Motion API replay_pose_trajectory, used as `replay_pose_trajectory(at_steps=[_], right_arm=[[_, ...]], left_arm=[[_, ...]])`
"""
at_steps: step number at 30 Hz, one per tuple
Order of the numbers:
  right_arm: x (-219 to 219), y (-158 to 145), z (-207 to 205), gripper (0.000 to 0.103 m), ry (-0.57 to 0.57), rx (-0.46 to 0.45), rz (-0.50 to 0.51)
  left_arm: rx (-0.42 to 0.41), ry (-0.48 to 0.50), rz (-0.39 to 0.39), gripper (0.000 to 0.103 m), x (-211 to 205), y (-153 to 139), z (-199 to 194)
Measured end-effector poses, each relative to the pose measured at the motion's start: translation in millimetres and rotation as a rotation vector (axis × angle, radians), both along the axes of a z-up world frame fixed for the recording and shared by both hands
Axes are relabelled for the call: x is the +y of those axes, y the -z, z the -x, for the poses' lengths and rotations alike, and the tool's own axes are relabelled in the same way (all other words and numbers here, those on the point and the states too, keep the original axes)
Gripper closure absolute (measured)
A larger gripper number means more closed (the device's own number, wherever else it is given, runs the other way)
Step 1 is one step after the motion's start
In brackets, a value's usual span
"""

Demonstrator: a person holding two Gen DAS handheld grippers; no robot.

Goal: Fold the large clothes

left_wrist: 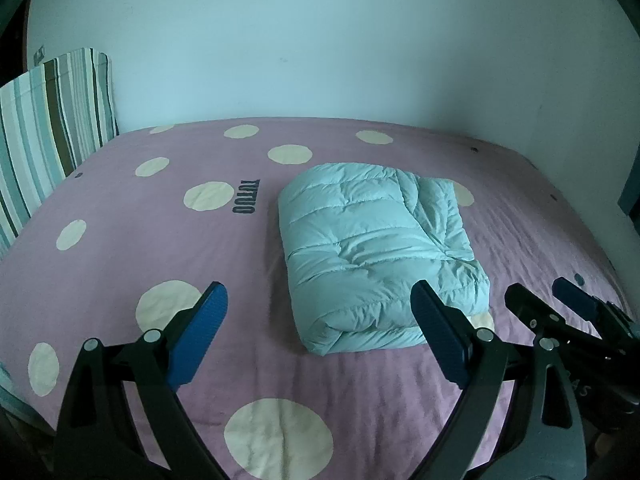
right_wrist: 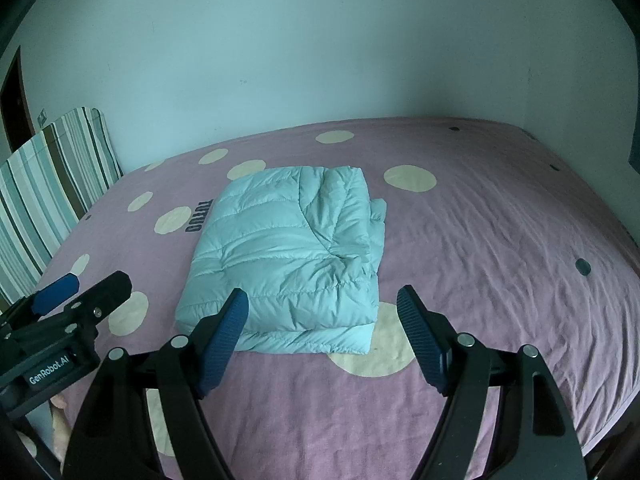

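Note:
A pale blue puffy down jacket [left_wrist: 372, 252] lies folded into a thick rectangle on the pink bed; it also shows in the right wrist view [right_wrist: 288, 264]. My left gripper [left_wrist: 320, 300] is open and empty, held above the bed just in front of the jacket's near edge. My right gripper [right_wrist: 322, 304] is open and empty, also just short of the jacket's near edge. The right gripper shows at the right of the left wrist view [left_wrist: 540, 300]. The left gripper shows at the left of the right wrist view [right_wrist: 84, 284].
The bed [left_wrist: 160, 240] has a pink sheet with cream dots and the word TUTUO. A striped cushion [left_wrist: 44, 128] leans against the pale wall [left_wrist: 320, 40] at the far left. The bed's right edge [right_wrist: 624, 280] runs beside a wall.

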State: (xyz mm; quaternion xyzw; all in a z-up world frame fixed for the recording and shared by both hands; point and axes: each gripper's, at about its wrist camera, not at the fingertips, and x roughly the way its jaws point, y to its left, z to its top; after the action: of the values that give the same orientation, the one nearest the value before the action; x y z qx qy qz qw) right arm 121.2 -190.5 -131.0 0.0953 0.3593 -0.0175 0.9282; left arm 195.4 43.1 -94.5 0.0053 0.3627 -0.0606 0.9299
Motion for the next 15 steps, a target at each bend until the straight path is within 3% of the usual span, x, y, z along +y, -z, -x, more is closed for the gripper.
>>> replay_pose_trajectory(at_steps=[15], right_arm=[[1.3, -0.6, -0.7, 0.027, 0.003, 0.000, 0.000]], left_arm=[[0.002, -0.031, -0.002, 0.010, 0.8, 3.1, -2.5]])
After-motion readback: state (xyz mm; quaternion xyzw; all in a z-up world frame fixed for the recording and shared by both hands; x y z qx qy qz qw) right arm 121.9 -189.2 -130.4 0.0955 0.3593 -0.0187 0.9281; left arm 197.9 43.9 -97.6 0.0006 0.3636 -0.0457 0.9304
